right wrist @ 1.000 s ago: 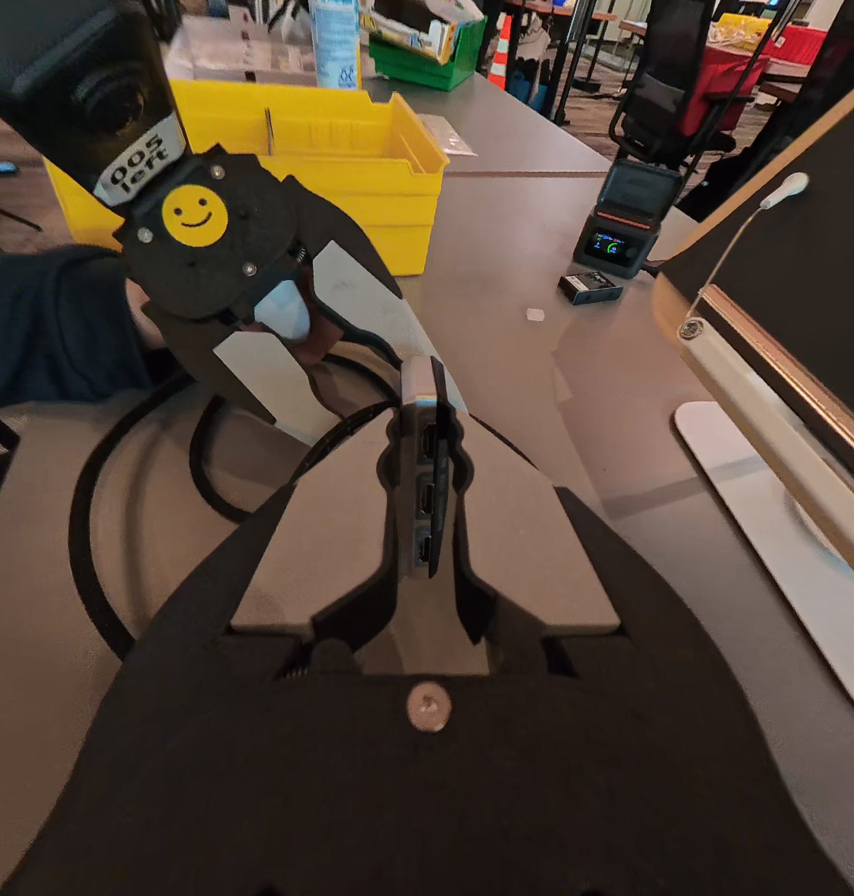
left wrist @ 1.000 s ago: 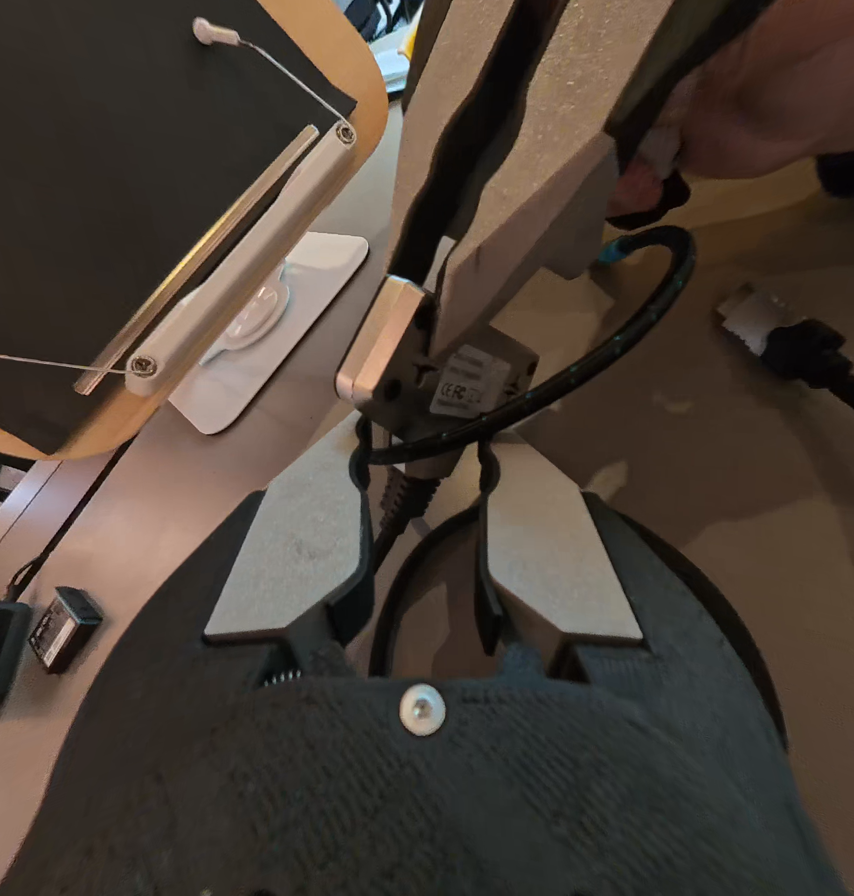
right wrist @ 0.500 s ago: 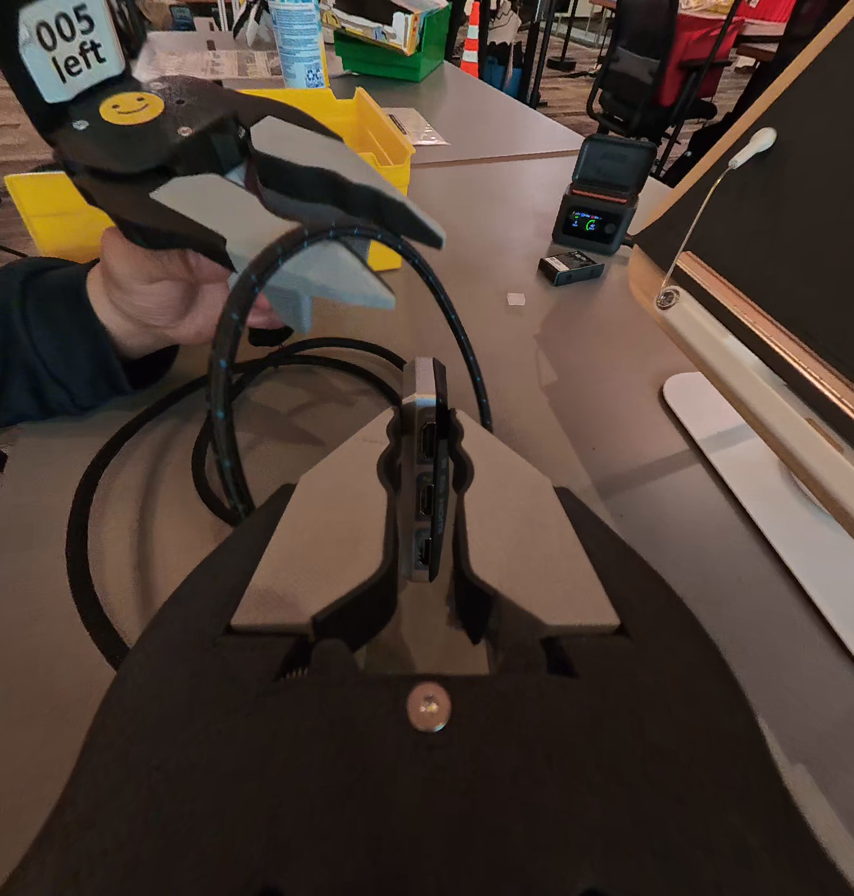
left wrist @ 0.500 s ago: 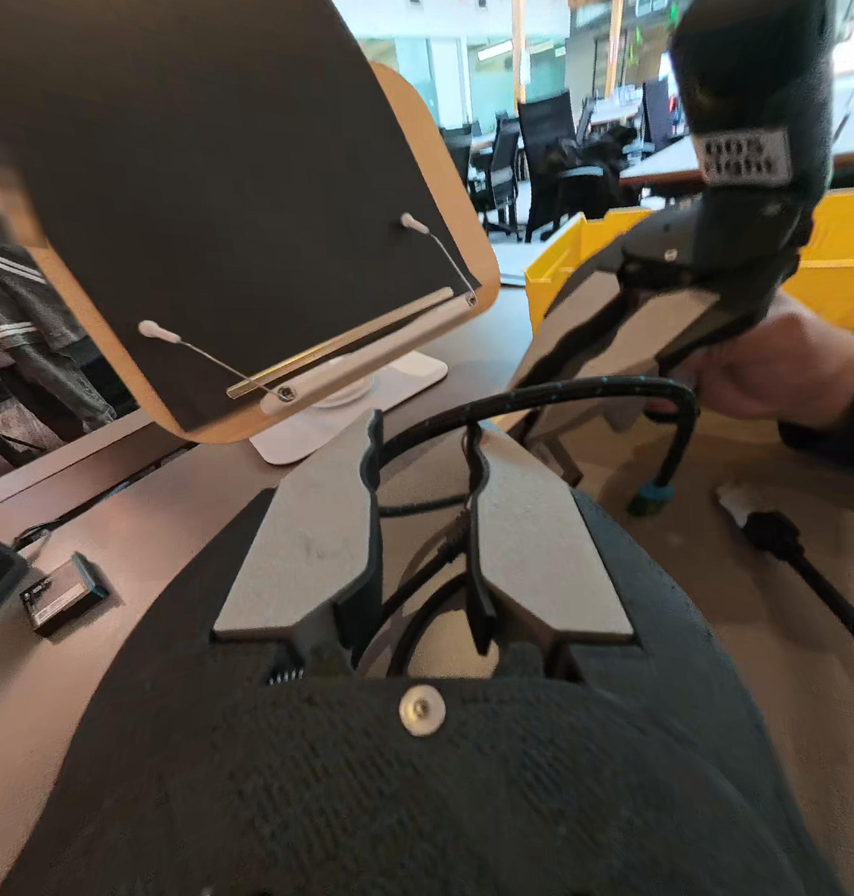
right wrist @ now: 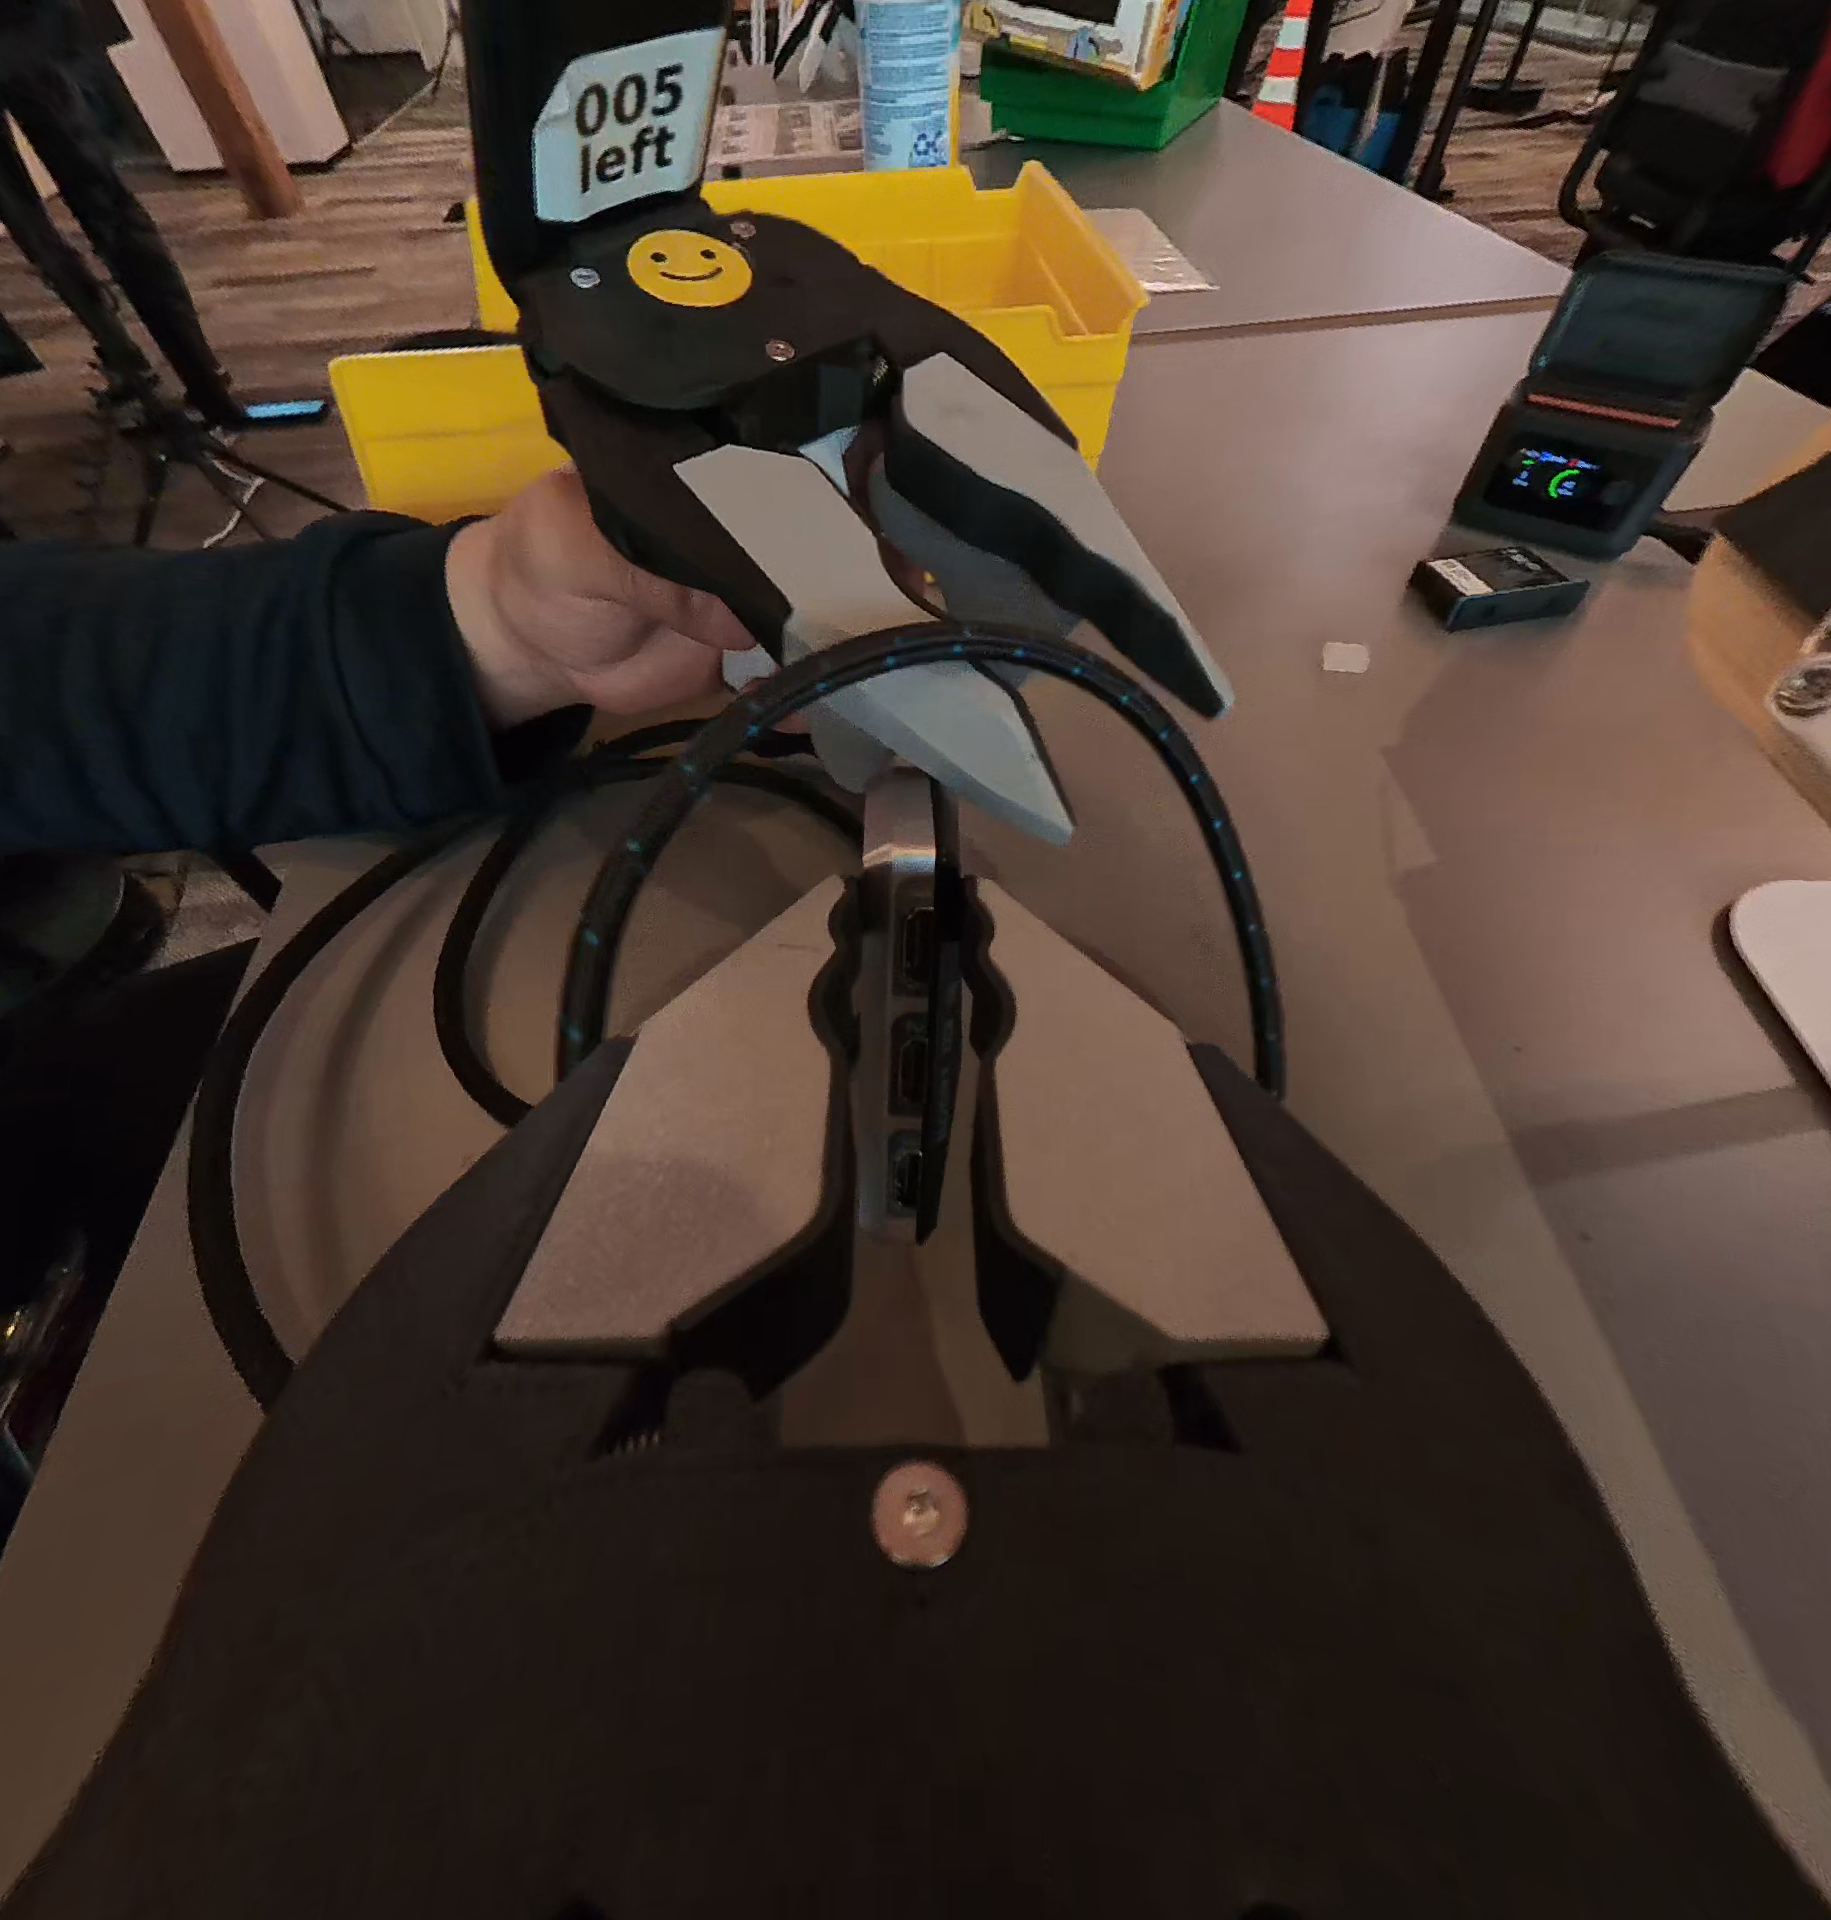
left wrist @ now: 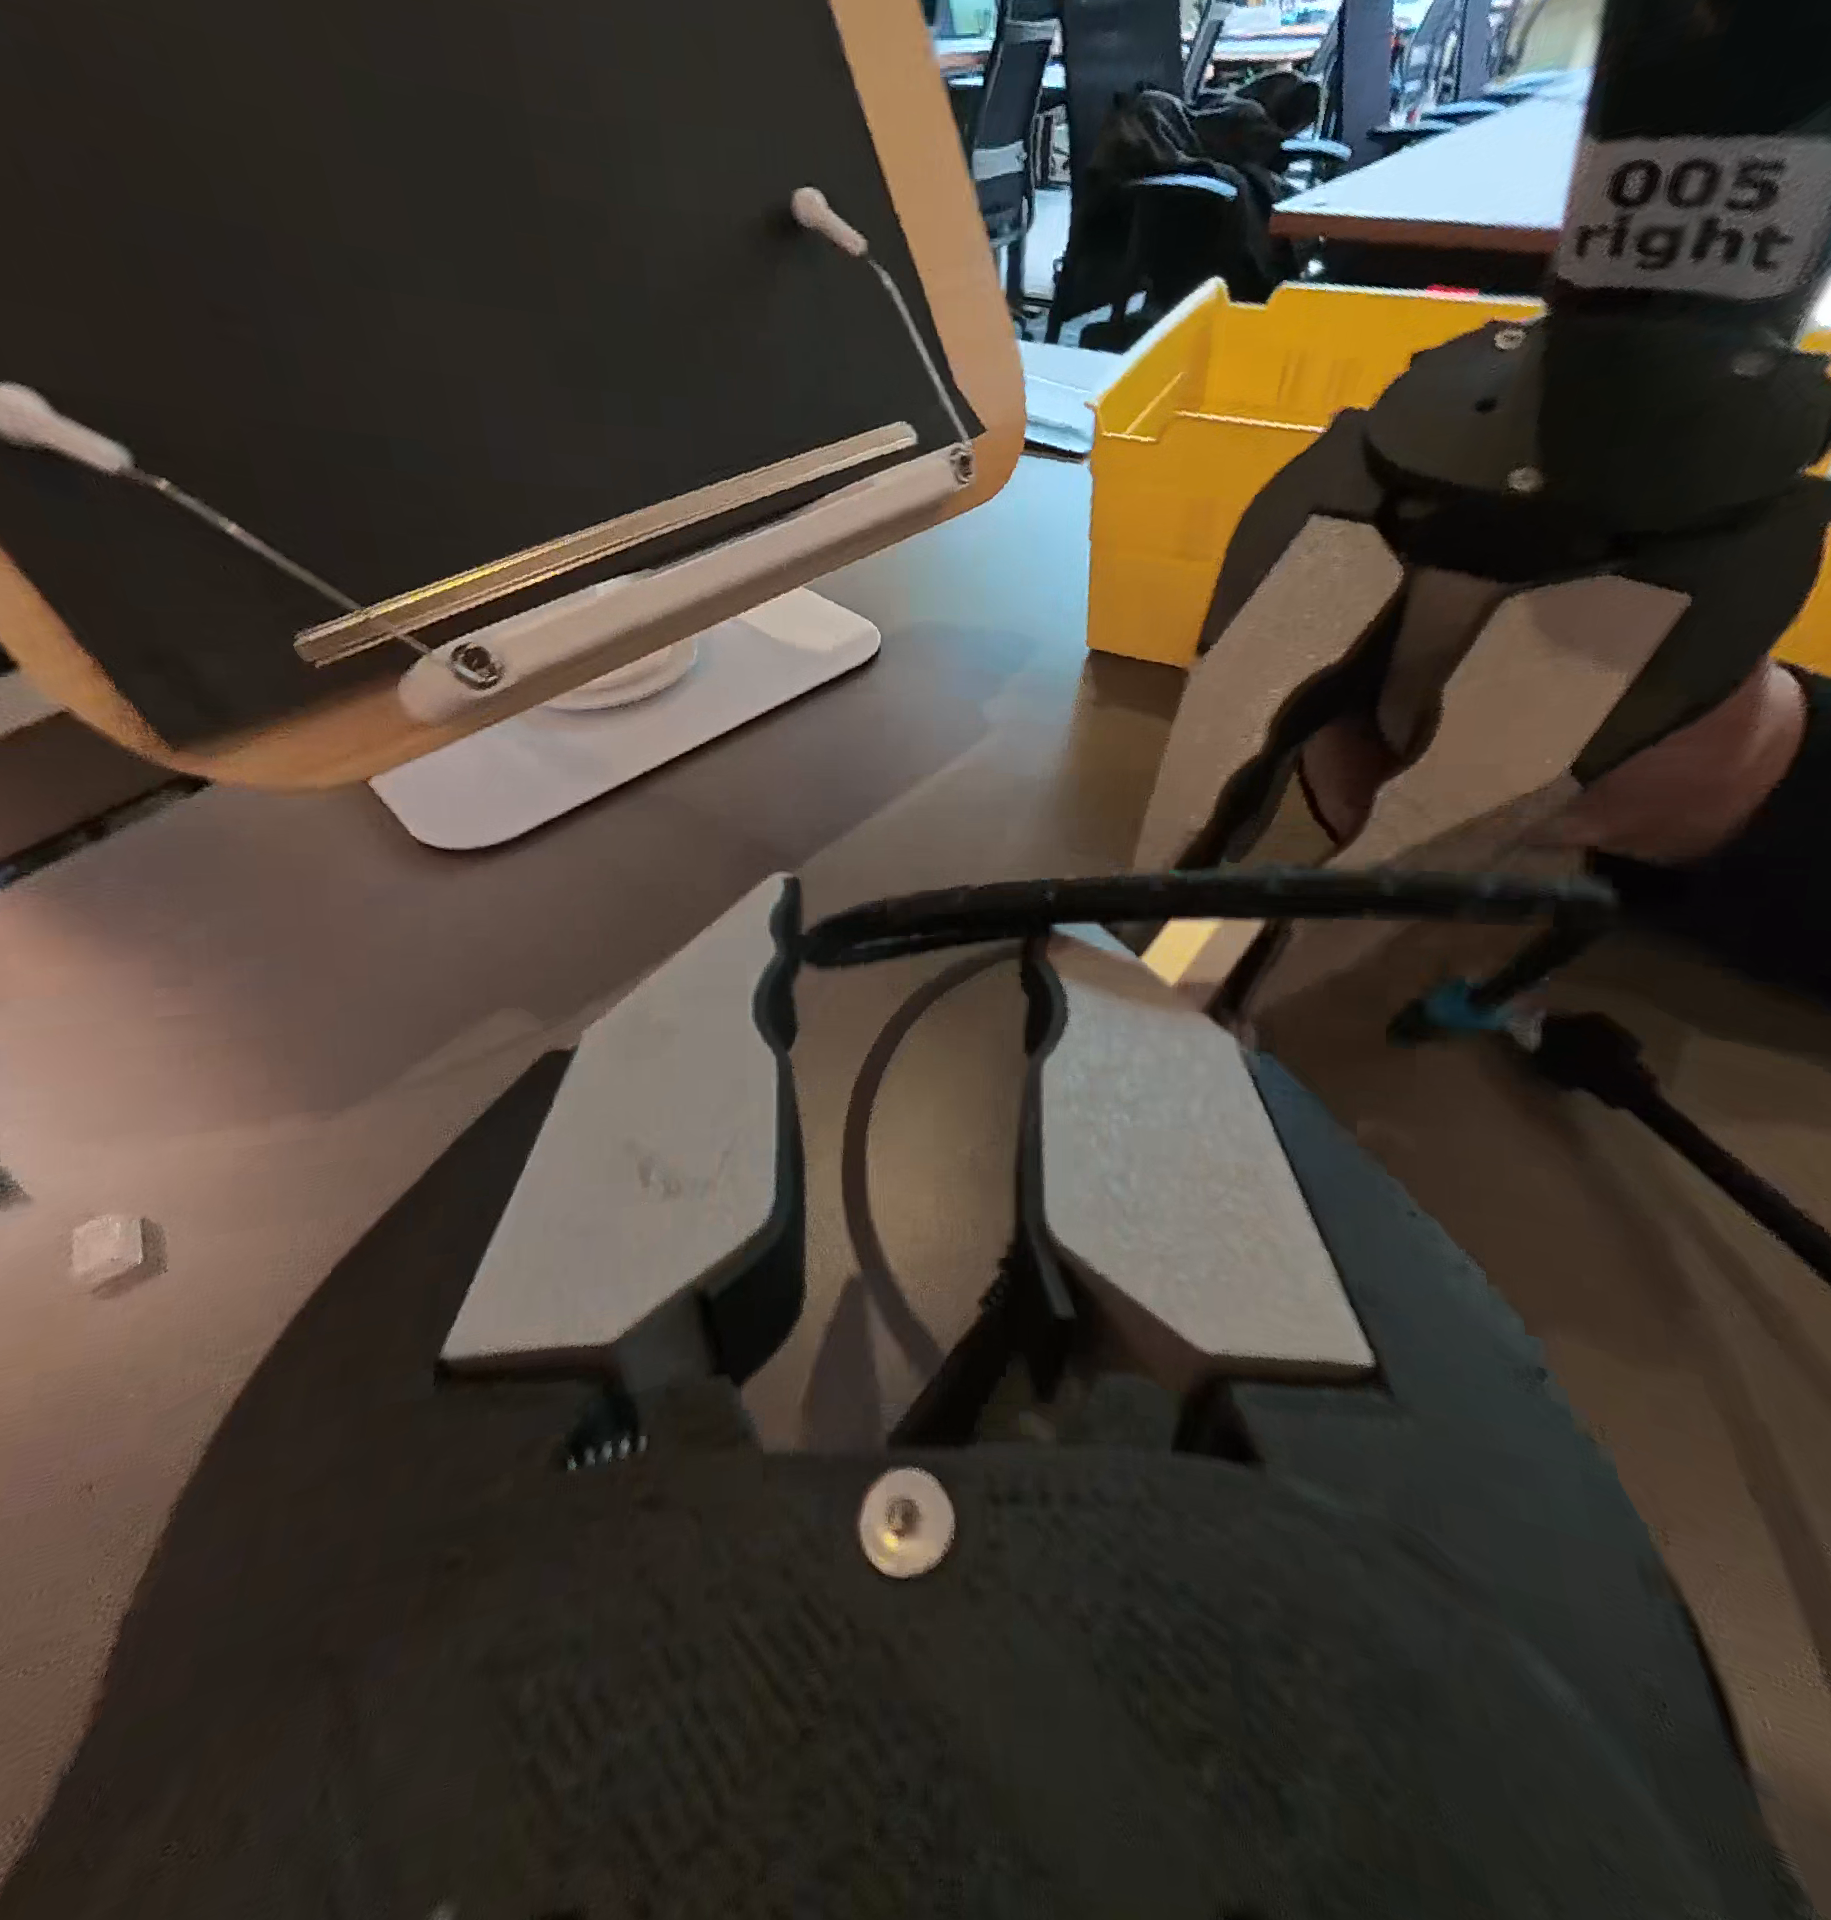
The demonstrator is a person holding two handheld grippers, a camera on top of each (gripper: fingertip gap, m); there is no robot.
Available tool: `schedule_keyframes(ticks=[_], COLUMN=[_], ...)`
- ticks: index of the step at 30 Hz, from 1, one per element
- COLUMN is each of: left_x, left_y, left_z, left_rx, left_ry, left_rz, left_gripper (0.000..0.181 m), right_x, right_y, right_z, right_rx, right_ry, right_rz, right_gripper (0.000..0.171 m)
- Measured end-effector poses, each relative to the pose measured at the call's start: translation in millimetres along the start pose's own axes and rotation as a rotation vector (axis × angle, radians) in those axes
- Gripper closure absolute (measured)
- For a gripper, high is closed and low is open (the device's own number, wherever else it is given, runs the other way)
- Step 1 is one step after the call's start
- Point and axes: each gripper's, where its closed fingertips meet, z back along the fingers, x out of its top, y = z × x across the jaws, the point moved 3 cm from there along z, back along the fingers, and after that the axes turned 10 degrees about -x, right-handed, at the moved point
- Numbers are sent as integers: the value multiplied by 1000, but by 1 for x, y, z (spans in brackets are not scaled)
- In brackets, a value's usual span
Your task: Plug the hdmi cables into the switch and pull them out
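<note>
My right gripper [right wrist: 911,935] is shut on the silver HDMI switch [right wrist: 885,1039], held edge-up over the table. Its three ports facing me are empty. My left gripper [left wrist: 906,935] is open; the braided black HDMI cable [left wrist: 1202,894] lies across its fingertips and drops to a blue-collared plug [left wrist: 1462,1008] near the table. In the right wrist view the left gripper [right wrist: 1129,764] hovers just beyond the switch, with the braided cable [right wrist: 682,769] arching over it. In the left wrist view the right gripper [left wrist: 1264,852] stands to the right; the switch is mostly hidden there.
A second black HDMI plug [left wrist: 1591,1049] and its cable lie on the table at right. A black board on a white base [left wrist: 630,748] stands at left. A yellow bin [right wrist: 994,270], a small screen device [right wrist: 1586,457] and a black battery [right wrist: 1493,587] sit behind.
My left gripper has drawn back from the underside of the switch and levelled out, lifting the braided cable into a loop. My right gripper keeps hold of the switch.
</note>
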Motion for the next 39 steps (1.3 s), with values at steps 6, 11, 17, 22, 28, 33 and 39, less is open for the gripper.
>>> schedule_keyframes(ticks=[6, 11, 17, 22, 28, 33, 39], left_x=[0, 11, 41, 91, 78, 20, -12], left_y=[13, 6, -13, -27, -29, -19, -40], left_z=[6, 10, -3, -12, 12, 11, -11], left_rx=[34, 55, -42, -189, -201, -213, -340], left_ry=[-31, -65, 29, 239, 251, 262, 222], left_rz=[89, 3, -69, -8, -162, -122, -154], left_gripper=[138, 167, 181, 128, 117, 109, 126], right_x=[6, -2, 2, 5, 18, 25, 18], right_y=[-9, -6, 10, 8, -7, -16, -15], right_z=[7, 0, -11, -8, 9, 21, 16], right_rx=[-3, -3, 41, 63, 15, -15, 1], right_ry=[-52, 13, 5, -35, -123, -168, -121], right_rz=[-79, -59, -22, -63, -115, -128, -133], right_gripper=[155, 155, 155, 155, 155, 155, 155])
